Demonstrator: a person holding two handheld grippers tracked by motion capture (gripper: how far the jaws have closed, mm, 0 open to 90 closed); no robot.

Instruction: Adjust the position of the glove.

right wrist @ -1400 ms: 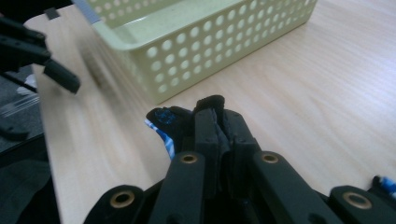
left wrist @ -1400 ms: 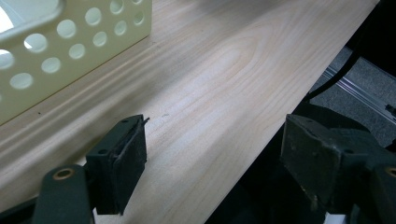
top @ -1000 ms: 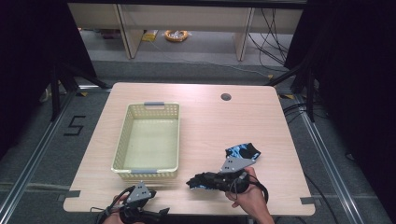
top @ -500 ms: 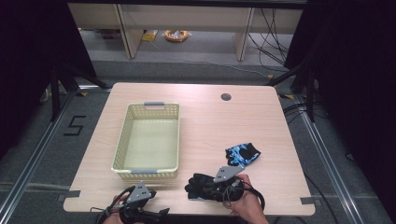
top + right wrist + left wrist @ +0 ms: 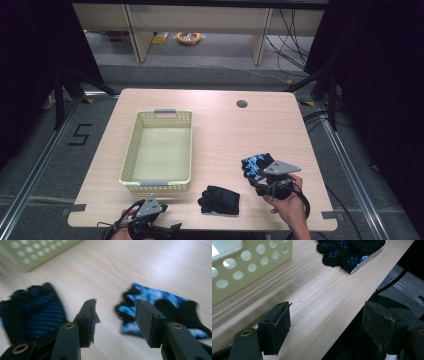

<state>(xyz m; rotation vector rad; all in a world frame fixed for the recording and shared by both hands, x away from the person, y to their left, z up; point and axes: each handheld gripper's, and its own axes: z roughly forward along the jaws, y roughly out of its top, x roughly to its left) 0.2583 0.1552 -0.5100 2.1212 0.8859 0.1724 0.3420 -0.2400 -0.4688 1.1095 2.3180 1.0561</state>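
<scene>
Two gloves lie on the wooden table (image 5: 215,135), well apart from each other. From the high view, the black glove (image 5: 219,200) sits flat near the front edge, just right of the cream basket (image 5: 158,149), and the blue patterned glove (image 5: 256,166) lies further right, partly hidden under the right gripper (image 5: 274,182) and its grey plate. The basket stands left of centre with nothing visible inside it.

The right gripper view shows what the high view hides: its jaws are spread with nothing between them, held low over the bare wood between the two gloves. The black glove (image 5: 32,312) is just to the left of the jaws, with blue stripes on its palm, and the blue patterned glove (image 5: 160,307) is just behind the right-hand jaw, fingers pointing toward the gap. A corner of the basket (image 5: 37,252) shows at the top left.

The left gripper (image 5: 147,220) rests at the table's front edge, below the basket, in the person's hand. Its own view shows the jaws wide apart and empty, one over the wood and one past the edge, with the perforated basket wall (image 5: 249,267) nearby and the black glove (image 5: 349,252) further along the table.
</scene>
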